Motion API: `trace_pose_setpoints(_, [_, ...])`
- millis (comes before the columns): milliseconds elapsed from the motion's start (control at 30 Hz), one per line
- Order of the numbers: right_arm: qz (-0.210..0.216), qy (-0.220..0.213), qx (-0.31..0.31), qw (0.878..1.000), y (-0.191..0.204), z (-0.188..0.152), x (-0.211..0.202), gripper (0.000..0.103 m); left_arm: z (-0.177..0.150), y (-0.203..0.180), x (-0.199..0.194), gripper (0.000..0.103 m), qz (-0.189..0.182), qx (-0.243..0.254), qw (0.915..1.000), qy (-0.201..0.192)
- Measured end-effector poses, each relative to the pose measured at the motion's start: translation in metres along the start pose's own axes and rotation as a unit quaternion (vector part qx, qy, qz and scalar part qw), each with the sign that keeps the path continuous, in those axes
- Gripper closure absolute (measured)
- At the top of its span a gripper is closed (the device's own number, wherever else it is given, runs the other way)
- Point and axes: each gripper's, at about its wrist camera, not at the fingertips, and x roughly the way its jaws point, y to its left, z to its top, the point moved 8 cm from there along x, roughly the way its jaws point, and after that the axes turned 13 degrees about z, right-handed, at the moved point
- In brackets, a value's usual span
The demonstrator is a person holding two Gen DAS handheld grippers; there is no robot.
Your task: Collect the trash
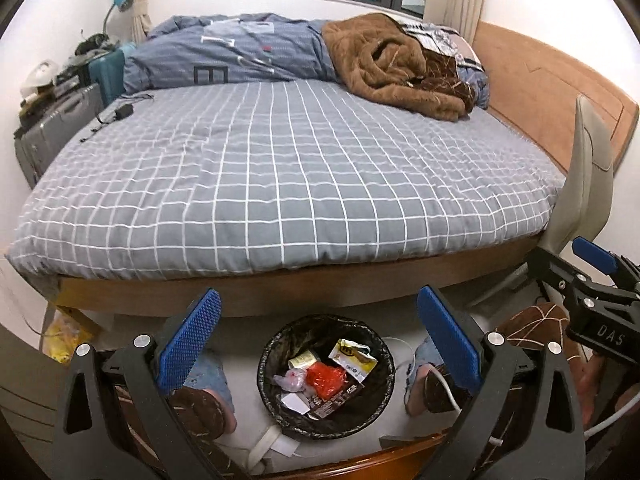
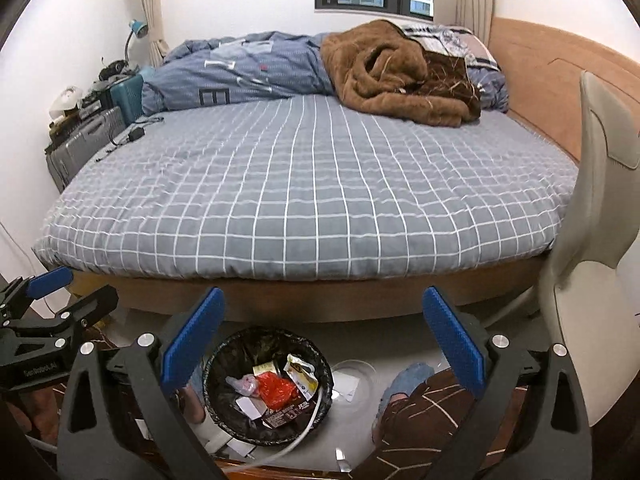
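A round black-lined trash bin (image 1: 266, 364) stands on the floor in front of the bed, also in the right wrist view (image 2: 218, 364). It holds a red wrapper (image 1: 326, 378) (image 2: 276, 390), a yellow-and-white packet (image 1: 352, 358) (image 2: 300, 374), crumpled plastic and paper. My left gripper (image 1: 318, 340) is open and empty, held above the bin. My right gripper (image 2: 322, 340) is open and empty, above and a little right of the bin. Each gripper shows at the edge of the other's view: the right one (image 1: 596, 292), the left one (image 2: 44, 308).
A bed (image 1: 280, 176) with a grey checked sheet fills the middle, with a blue duvet (image 1: 236, 52) and brown blanket (image 1: 392, 64) at the back. Suitcases (image 1: 60, 128) stand at its left, a beige chair (image 2: 592, 260) at its right. Slippered feet (image 1: 200, 412) flank the bin. A yellow bag (image 1: 64, 338) lies under the bed.
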Motion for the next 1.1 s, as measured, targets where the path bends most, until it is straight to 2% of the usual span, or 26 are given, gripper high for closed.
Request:
trace_pose_setpoints(333, [0.001, -0.008, -0.010, 1.000, 0.013, 0.006, -0.015, 0.008, -0.003, 0.010, -0.013, 0.006, 0.004, -0.011, 0.9999, 0.001])
trace_pose_setpoints(1100, [0.020, 0.002, -0.009, 1.000, 0.017, -0.003, -0.006, 0.008, -0.003, 0.016, -0.011, 0.006, 0.019, -0.021, 0.9996, 0.003])
